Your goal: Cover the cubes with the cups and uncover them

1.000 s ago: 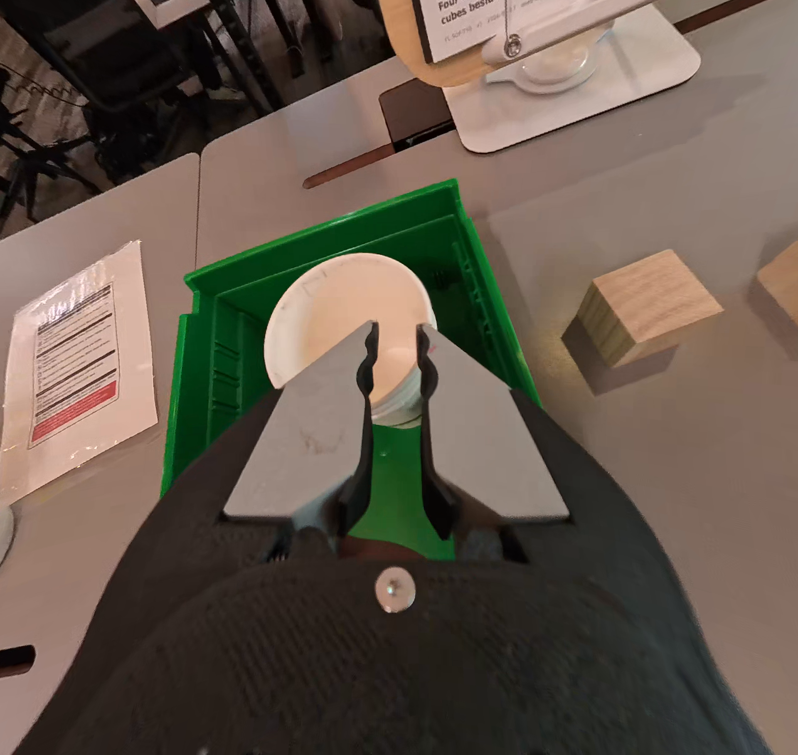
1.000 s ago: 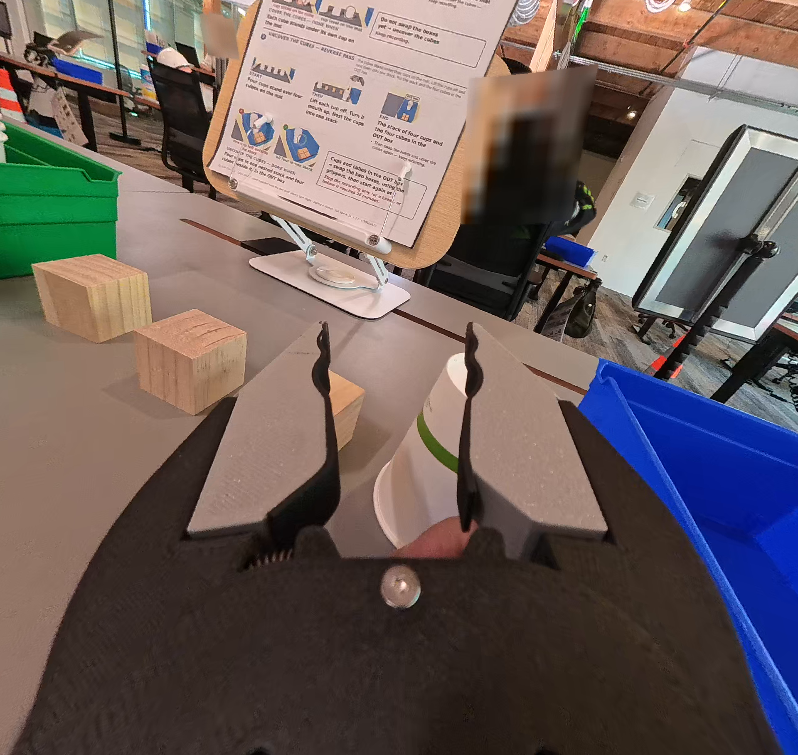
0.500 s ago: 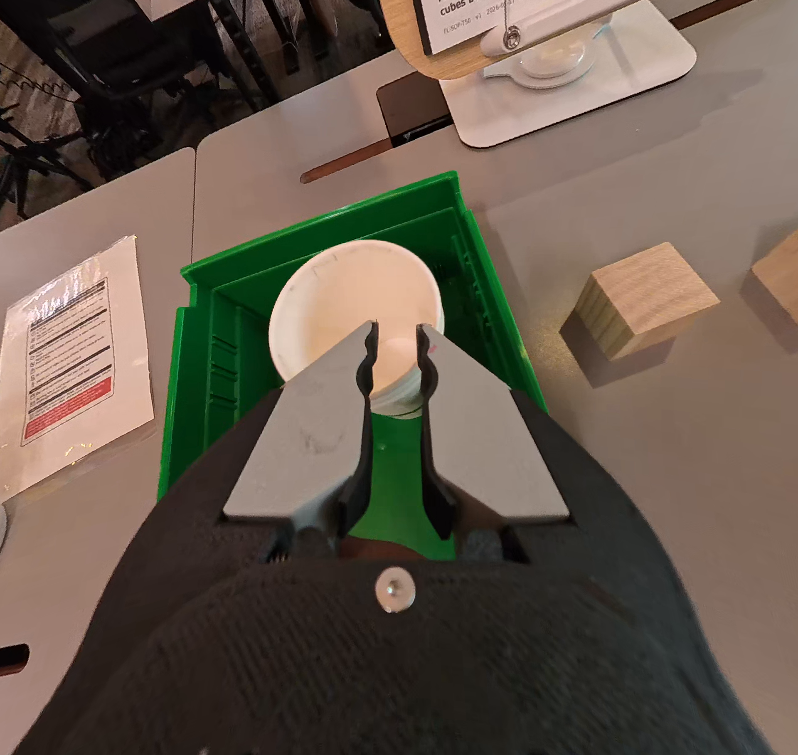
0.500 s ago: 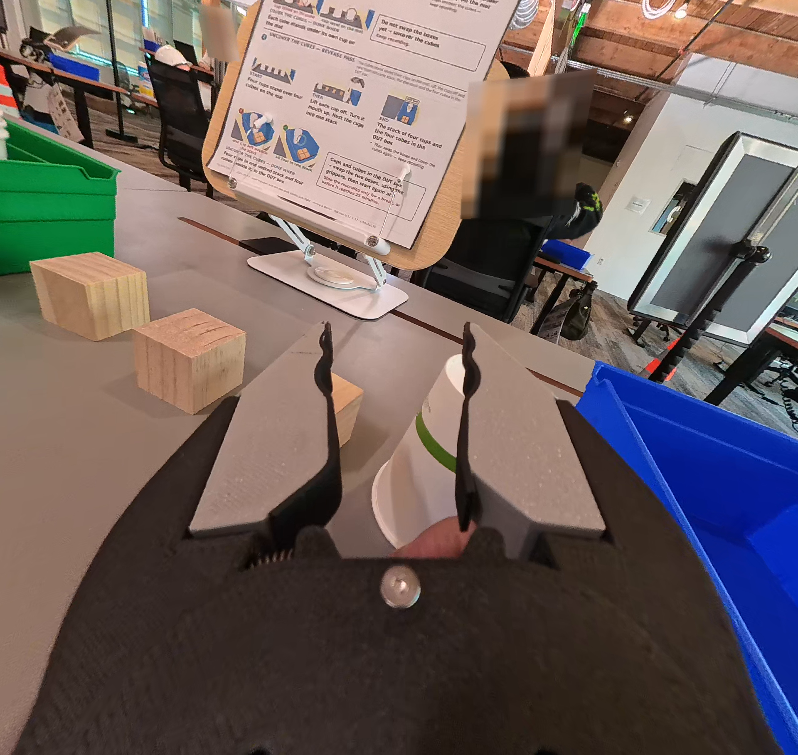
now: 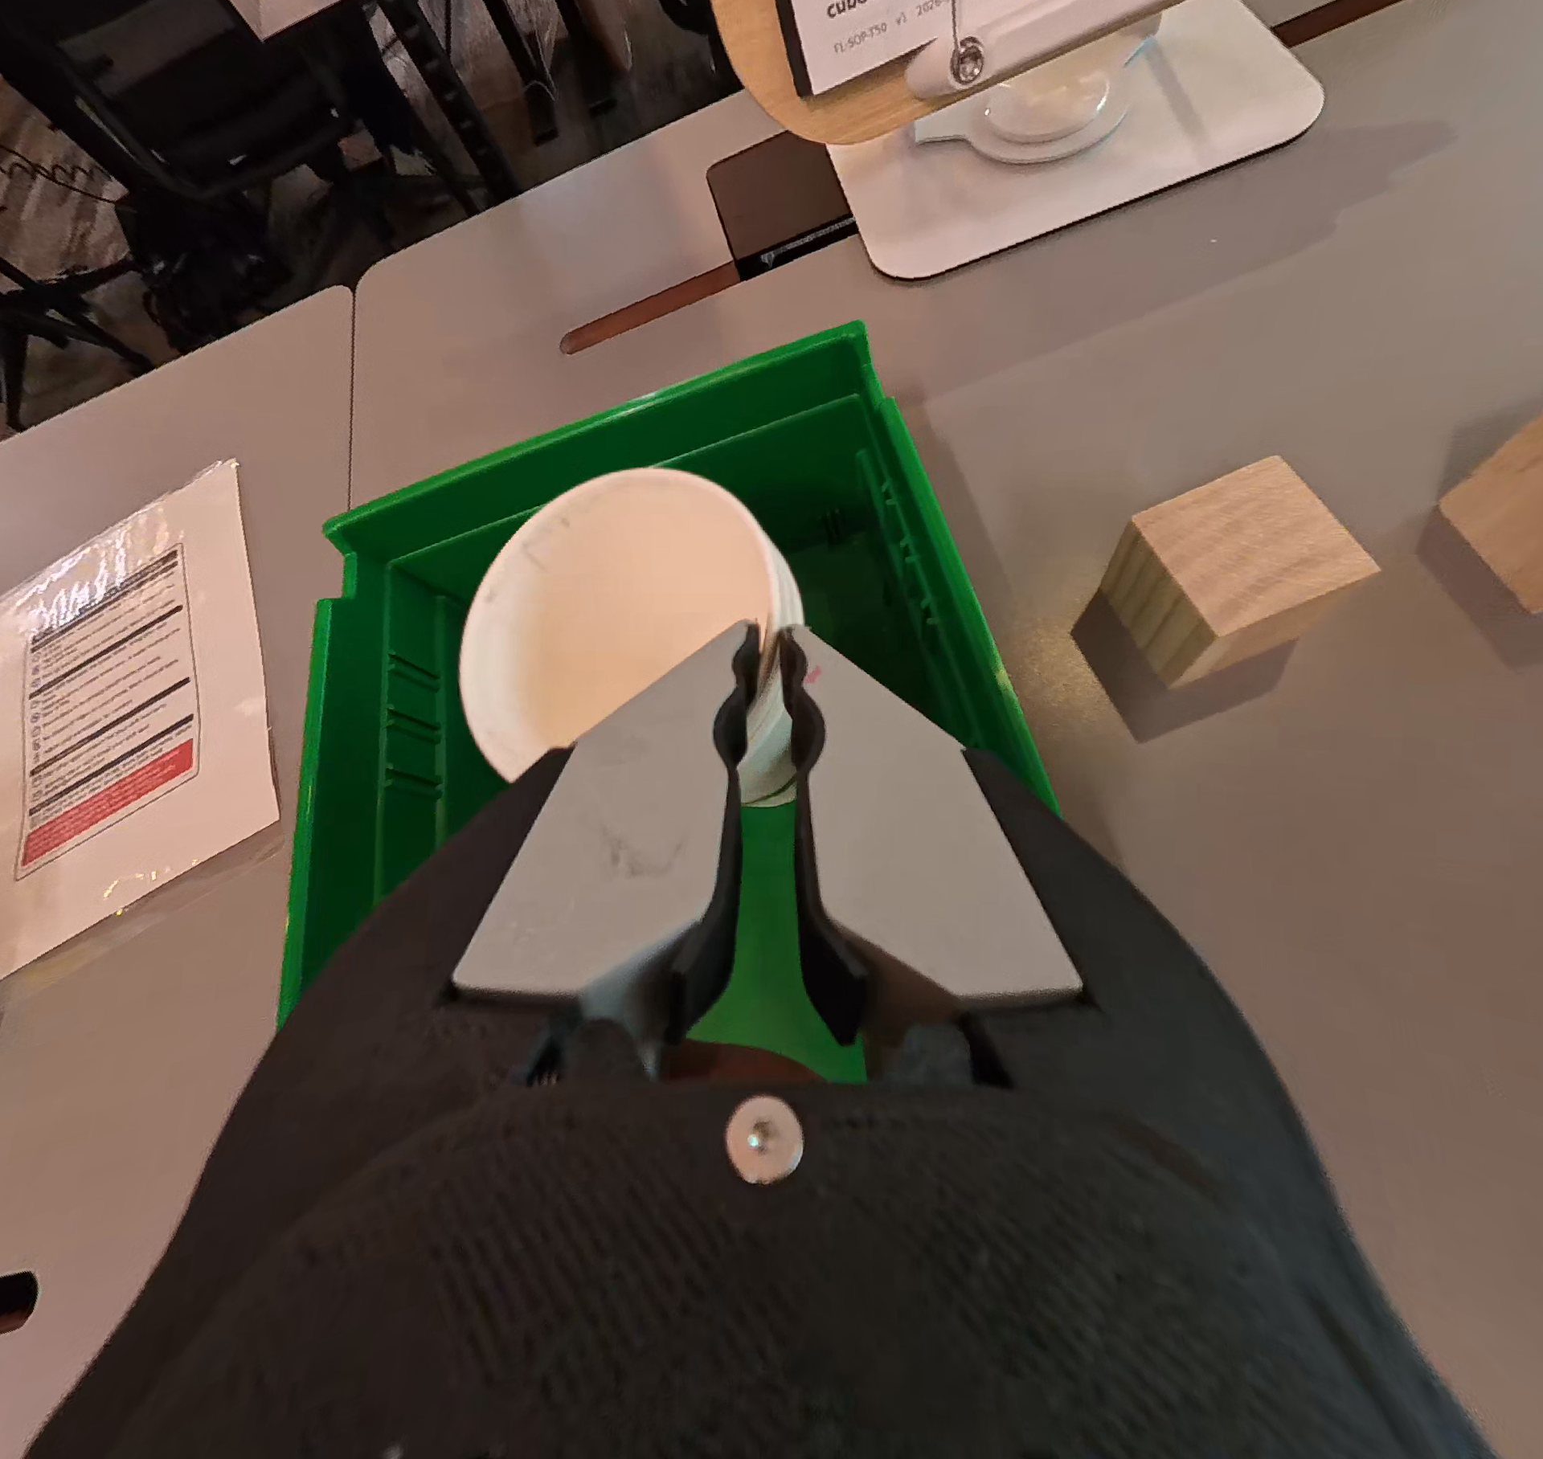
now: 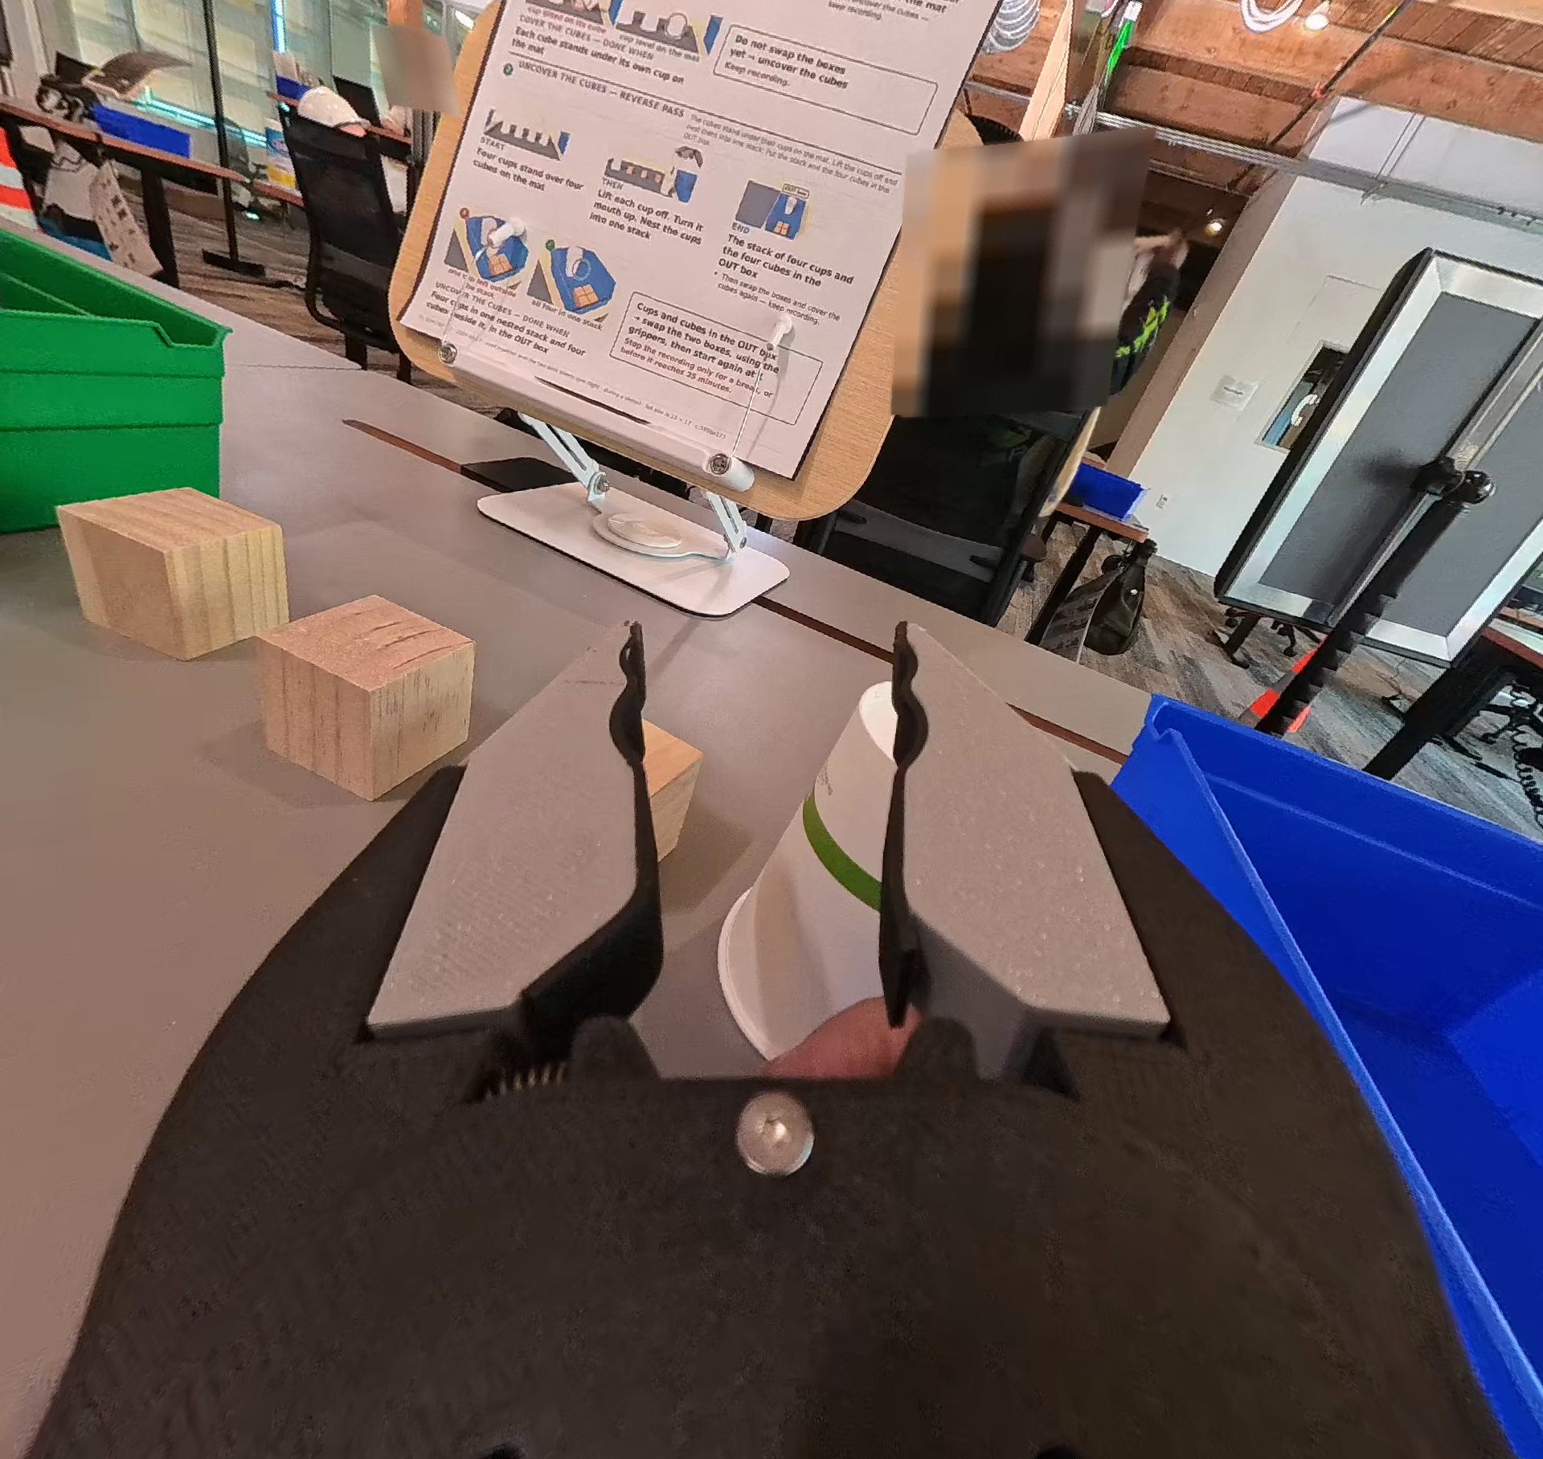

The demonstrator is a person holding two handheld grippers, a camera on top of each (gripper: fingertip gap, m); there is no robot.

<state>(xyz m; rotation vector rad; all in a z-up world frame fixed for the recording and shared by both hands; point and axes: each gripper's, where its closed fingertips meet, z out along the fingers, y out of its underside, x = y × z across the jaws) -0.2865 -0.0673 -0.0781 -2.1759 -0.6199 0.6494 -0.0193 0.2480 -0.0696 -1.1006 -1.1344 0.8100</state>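
Note:
In the left wrist view a stack of white paper cups (image 5: 618, 609) stands mouth-up in the green bin (image 5: 584, 434). My left gripper (image 5: 770, 634) is shut on the right-hand rim of the top cup, with the cup wall pinched between the pads. A wooden cube (image 5: 1227, 559) sits on the grey table right of the bin, and a second cube (image 5: 1503, 526) is at the frame edge. In the right wrist view my right gripper (image 6: 764, 643) is open above a mouth-down white cup with a green stripe (image 6: 827, 860). That cup is by the right finger and is not gripped. Three cubes (image 6: 175, 567), (image 6: 367, 693), (image 6: 672, 784) lie to its left.
A blue bin (image 6: 1336, 876) stands at the right and the green bin (image 6: 100, 392) at the far left. An instruction board on a white stand (image 6: 668, 209) is at the back of the table. A laminated sheet (image 5: 108, 668) lies left of the green bin.
My left gripper's jaws, slightly apart over the cup stack before, have shifted right and closed on the top cup's rim. The right gripper has stayed open and barely moved.

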